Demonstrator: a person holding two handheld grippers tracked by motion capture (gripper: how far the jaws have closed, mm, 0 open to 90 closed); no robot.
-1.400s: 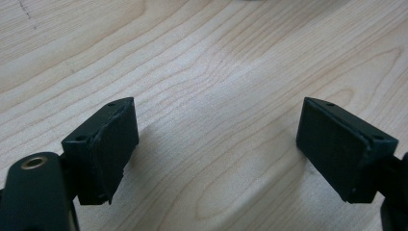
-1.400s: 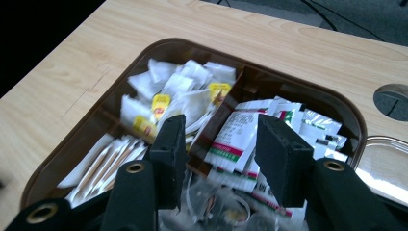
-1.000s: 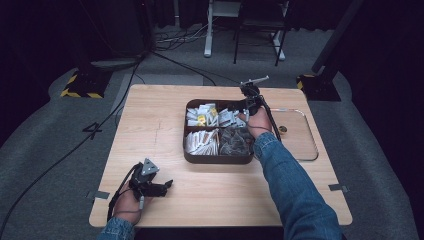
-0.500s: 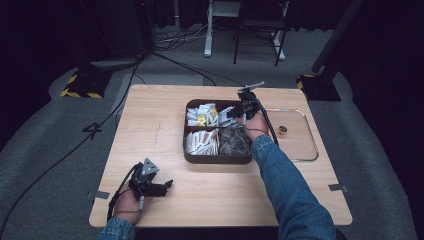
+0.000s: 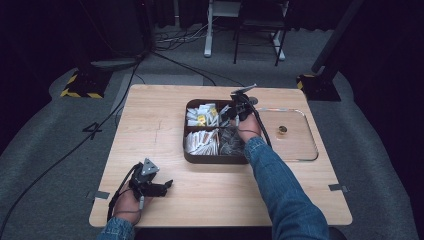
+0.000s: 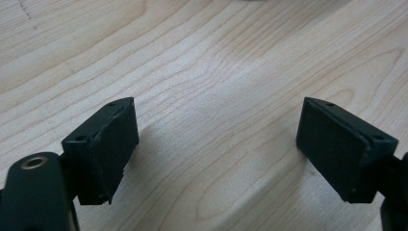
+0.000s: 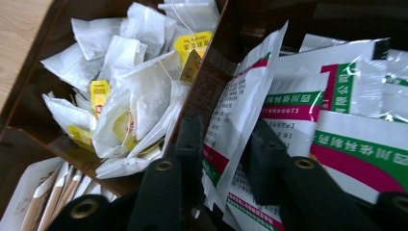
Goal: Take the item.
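White sachet in right tongs

R. gripper [image 7: 221,159] in tray [image 5: 192,157], back-right compartment; jaws just been closing on white sachet [image 7: 240,110], which stands upright betw. them, pads touching. L. gripper [image 6: 216,154] wide open, nothing held, over bare wooden table [image 6: 207,62].

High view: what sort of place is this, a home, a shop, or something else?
Probably a lab or recording studio, not a home. A lone wooden table stands on grey carpet against dark surroundings, cables trail across the floor, and yellow-black hazard tape marks a stand base.
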